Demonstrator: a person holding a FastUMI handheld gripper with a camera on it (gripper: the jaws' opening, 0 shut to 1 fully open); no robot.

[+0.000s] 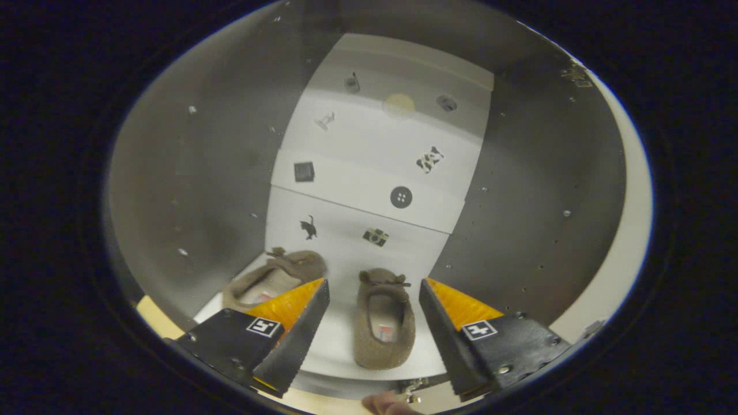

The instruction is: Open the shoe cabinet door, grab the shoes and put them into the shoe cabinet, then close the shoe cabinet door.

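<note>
Brown shoe [383,320] lies between the parted jaws, untouched; second shoe [275,275] beside it.

shoes [383,328]: matt fuzzy cloth, suede-like | shoe cabinet [190,173] side walls: smooth, dull sheen | back panel [369,167]: smooth matt | gripper [375,288] fingers spread apart: ridged inner faces

Shoe cabinet shelf [340,346]: two shoes resting on it.
One brown shoe [383,320] lies near the shelf's front edge, toe toward the back; second shoe [274,276] lies by the left wall, near the back edge.
</note>
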